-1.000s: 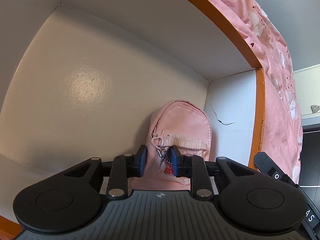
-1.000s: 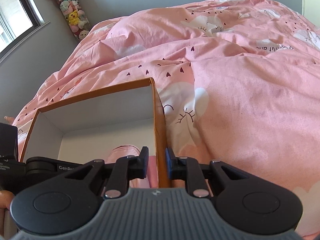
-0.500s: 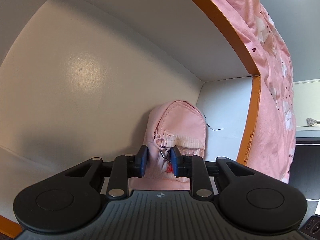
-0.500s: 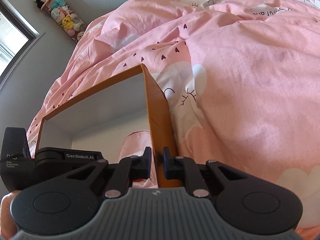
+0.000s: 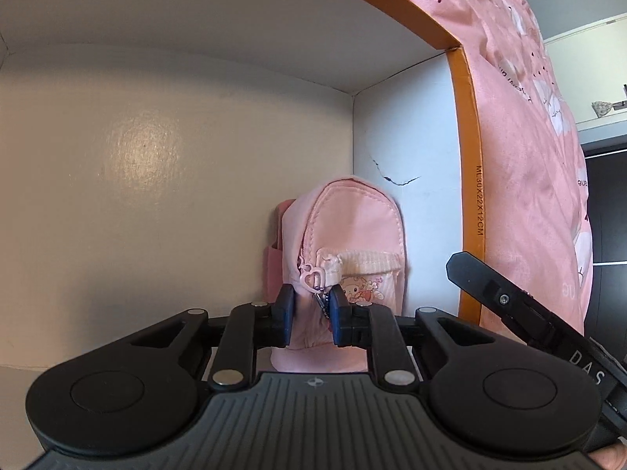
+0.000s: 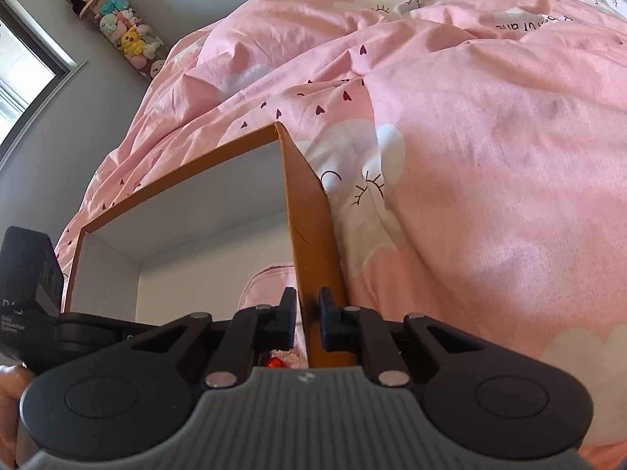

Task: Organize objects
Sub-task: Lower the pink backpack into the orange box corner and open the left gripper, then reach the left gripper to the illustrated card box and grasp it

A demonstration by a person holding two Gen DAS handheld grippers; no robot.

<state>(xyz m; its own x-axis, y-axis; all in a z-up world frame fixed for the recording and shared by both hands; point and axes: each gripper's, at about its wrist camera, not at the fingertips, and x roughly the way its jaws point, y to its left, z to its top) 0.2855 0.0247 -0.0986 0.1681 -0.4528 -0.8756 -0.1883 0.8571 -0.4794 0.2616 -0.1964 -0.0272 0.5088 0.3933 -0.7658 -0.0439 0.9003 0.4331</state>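
Note:
A small pink backpack [image 5: 352, 231] stands in the far right corner of an orange cardboard box [image 5: 468, 180] with a white inside. My left gripper [image 5: 311, 311] is inside the box, its jaws shut on the backpack's lower front by the zipper pull and chain. My right gripper [image 6: 307, 319] is shut on the box's right wall [image 6: 313, 235], one finger inside and one outside. The backpack's top [image 6: 270, 282] shows behind that wall in the right wrist view.
The box lies on a bed with a pink duvet [image 6: 470, 137]. A tube of plush toys [image 6: 117, 35] stands by the grey wall and window. My right gripper's body [image 5: 529, 313] shows at the box's right edge.
The left gripper has pulled back a little and turned, so the backpack looks smaller and farther. The right gripper keeps its hold on the box wall.

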